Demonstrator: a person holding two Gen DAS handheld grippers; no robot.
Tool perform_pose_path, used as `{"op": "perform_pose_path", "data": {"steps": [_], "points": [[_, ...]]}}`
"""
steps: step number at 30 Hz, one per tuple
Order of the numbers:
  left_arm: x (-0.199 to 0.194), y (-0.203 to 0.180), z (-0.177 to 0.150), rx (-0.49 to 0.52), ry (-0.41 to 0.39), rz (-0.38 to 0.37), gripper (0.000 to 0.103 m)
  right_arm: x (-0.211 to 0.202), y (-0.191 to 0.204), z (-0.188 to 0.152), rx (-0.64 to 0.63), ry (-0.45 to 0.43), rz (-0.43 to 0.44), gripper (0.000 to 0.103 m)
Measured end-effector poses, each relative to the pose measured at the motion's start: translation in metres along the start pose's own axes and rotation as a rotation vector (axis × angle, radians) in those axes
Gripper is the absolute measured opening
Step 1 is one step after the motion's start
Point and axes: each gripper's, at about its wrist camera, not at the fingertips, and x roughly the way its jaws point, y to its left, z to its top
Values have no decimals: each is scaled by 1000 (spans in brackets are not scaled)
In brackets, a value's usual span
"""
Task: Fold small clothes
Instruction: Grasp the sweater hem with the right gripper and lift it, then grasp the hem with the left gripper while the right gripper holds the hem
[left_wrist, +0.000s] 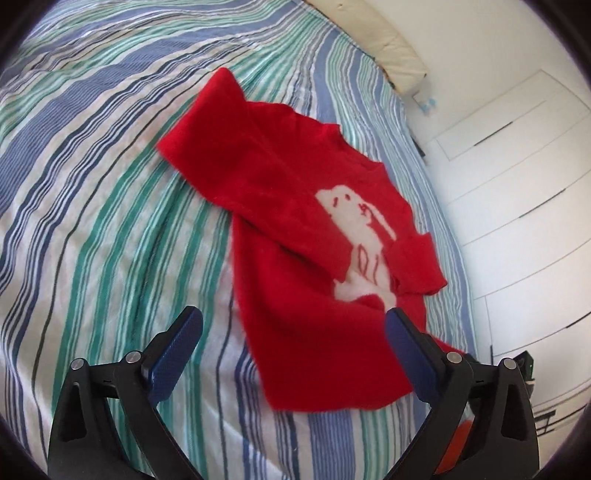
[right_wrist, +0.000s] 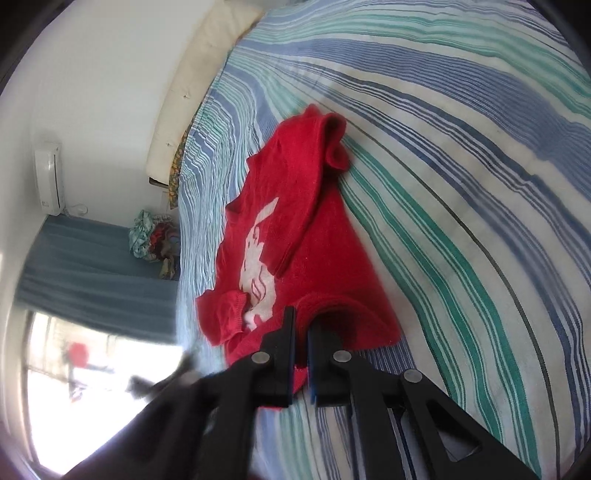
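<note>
So far the red sweater (left_wrist: 295, 236) lies on the striped bedspread (left_wrist: 92, 184) with both sleeves folded across its front. Left gripper (left_wrist: 293, 332) hovers with jaws apart, empty; right gripper (right_wrist: 301, 332) pinches the hem. Folding the body remains.

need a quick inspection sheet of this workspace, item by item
surface: striped bedspread on a bed, lightly wrinkled
job's things: red sweater with a white animal motif, lying face up near the bed's edge; one sleeve folded across the chest, the other bunched by the motif
clutter: nothing seen on the bed besides the sweater
grippers: left gripper open, over the hem, holding nothing; right gripper shut on the sweater's bottom edge
cables: nothing seen
surroundings: cream headboard; white wardrobe doors; wall unit; blue curtain over a window; cloth pile beside the bed
</note>
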Motion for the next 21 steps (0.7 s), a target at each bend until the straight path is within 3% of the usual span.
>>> {"op": "perform_pose_path", "data": {"steps": [3,5,9,10,11,13,15,18,20,21], "points": [[-4,19,-25,-56,62,54,99,-7,5,0,-64,5,-29,5],[5,17,-34,-58,125,22,99,-6,5,-3,-85,13,-36,5],[35,-15,-34,64,189,-4,97,4,10,-13,-141,32,-43,5],[43,-23,-30,88,194,-7,83,5,12,-17,-158,34,-44,5],[51,-33,-23,105,207,-28,54,6,15,-20,-181,31,-46,5],[63,-57,0,145,222,-60,29,3,20,-23,-228,10,-61,5],[68,-86,28,191,163,-86,29,2,20,-22,-242,-14,-66,5],[83,-118,65,199,104,-27,33,3,15,-14,-230,-60,-62,5],[87,-126,75,195,97,-5,52,8,11,-7,-239,-88,-75,5],[85,-127,74,203,90,0,56,11,9,-4,-242,-98,-91,5]]}}
